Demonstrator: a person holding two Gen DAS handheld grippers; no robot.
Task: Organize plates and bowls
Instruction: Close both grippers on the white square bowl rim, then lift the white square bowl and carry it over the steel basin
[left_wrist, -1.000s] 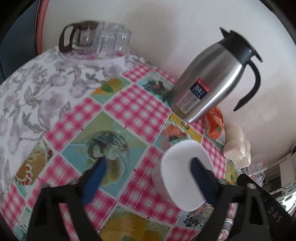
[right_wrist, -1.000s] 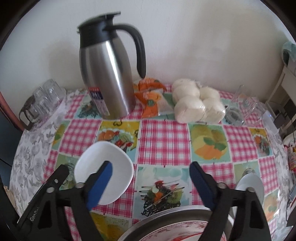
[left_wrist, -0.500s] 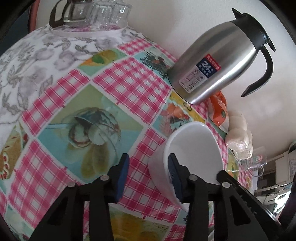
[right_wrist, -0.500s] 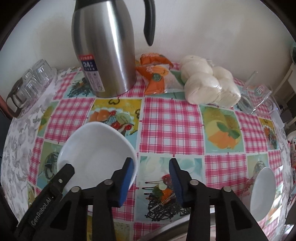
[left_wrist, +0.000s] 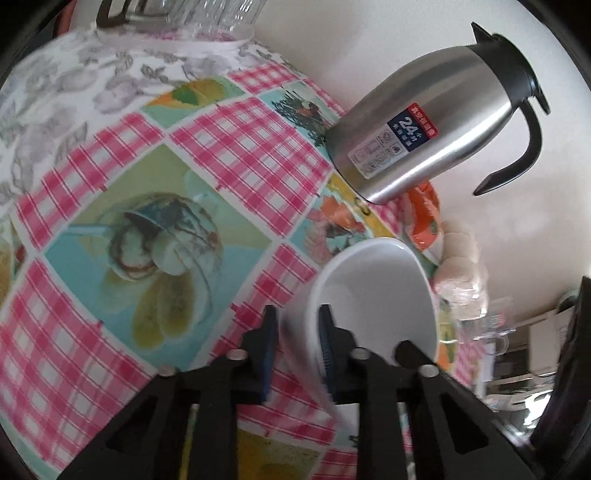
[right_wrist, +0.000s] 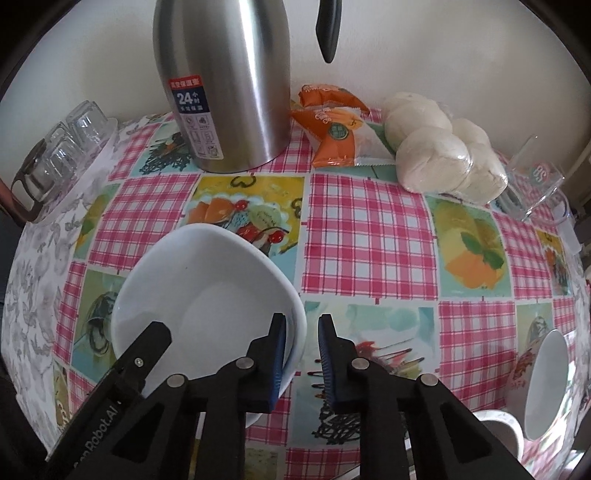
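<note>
On the near side of the checked tablecloth (right_wrist: 369, 236), both tools have closed in over the last second: the left gripper (left_wrist: 295, 343) now pinches the white bowl (left_wrist: 373, 295) by its left wall, while the right gripper (right_wrist: 302, 350) straddles its right rim, jaws narrowed from wide open, contact uncertain. The bowl looks tipped, so a lift seems imminent, the steel thermos (right_wrist: 225, 85) standing clear at the far side.

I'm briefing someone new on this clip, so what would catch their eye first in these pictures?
First, the white ceramic bowl low at centre-left, both grippers' blue-padded fingers straddling its rim: the left gripper from one side, the right gripper from the other. Next, the tall stainless steel thermos jug against the wall. All stands on a pink-checked, fruit-print tablecloth.
</note>
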